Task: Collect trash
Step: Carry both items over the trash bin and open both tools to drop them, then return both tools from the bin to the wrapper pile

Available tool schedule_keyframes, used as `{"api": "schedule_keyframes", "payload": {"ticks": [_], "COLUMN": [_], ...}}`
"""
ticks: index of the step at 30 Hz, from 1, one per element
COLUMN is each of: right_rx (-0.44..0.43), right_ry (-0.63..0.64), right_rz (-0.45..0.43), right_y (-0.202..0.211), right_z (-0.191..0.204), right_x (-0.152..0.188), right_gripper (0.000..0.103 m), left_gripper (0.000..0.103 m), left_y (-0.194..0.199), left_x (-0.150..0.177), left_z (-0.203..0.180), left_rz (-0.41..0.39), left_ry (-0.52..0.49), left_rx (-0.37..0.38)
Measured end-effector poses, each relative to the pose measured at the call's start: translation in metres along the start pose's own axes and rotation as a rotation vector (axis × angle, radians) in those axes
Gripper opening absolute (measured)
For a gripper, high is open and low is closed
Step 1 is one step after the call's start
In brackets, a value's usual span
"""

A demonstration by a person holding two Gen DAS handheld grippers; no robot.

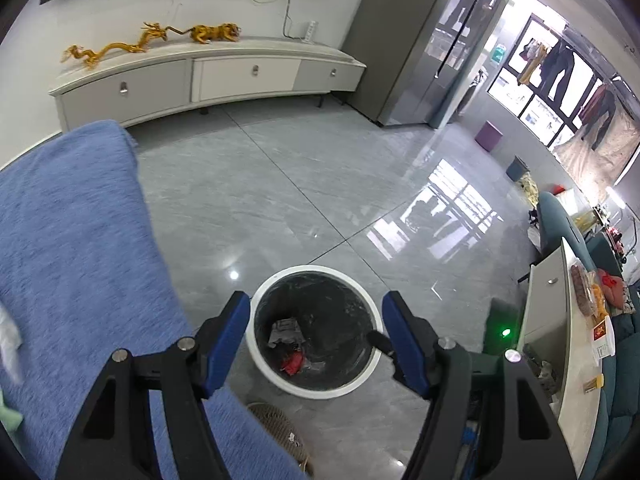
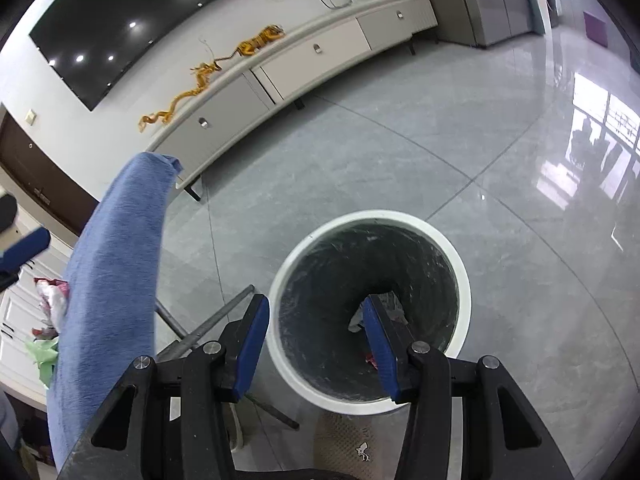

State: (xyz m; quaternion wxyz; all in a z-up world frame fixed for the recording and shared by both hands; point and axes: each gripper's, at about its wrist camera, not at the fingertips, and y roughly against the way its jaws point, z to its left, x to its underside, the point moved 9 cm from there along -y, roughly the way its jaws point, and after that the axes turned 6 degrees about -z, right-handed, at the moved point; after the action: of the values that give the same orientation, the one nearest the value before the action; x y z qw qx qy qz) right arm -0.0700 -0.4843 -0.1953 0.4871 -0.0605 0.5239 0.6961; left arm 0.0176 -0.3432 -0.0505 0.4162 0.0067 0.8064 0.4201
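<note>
A round trash bin with a white rim (image 1: 320,393) (image 2: 376,215) and a dark liner stands on the grey tiled floor. At its bottom lie crumpled grey paper (image 1: 284,330) (image 2: 356,320) and a red scrap (image 1: 292,362) (image 2: 369,358). My left gripper (image 1: 316,308) hangs above the bin, open, with nothing between its blue pads. My right gripper (image 2: 316,308) is also above the bin, open and empty. On the blue cloth (image 1: 72,240) (image 2: 116,264) to the left lie a red-and-white wrapper (image 2: 50,292) and green paper (image 2: 42,354).
A white TV cabinet (image 1: 208,76) (image 2: 280,76) with golden dragon figures (image 1: 116,46) runs along the far wall. Metal table legs (image 2: 208,326) cross beside the bin. A white side table (image 1: 548,300) and a teal sofa (image 1: 560,216) stand at the right.
</note>
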Motion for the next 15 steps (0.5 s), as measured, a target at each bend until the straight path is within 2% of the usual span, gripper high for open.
{"api": "schedule_keyframes", "payload": {"ticks": [8, 15], "right_rx": [-0.023, -0.061], "right_ry": [0.063, 0.153], "right_rz": [-0.065, -0.128], "right_y": [0.045, 0.087], "right_z": [0.045, 0.102], "right_x": [-0.010, -0.019], "right_gripper": [0.046, 0.046], "left_gripper": [0.067, 0.067], "left_y": [0.068, 0.137], "left_x": [0.013, 0.032], "left_z": [0.034, 0.076], "left_rz": [-0.082, -0.167], "left_ry": [0.029, 0.062], "left_rx": [-0.056, -0.118]}}
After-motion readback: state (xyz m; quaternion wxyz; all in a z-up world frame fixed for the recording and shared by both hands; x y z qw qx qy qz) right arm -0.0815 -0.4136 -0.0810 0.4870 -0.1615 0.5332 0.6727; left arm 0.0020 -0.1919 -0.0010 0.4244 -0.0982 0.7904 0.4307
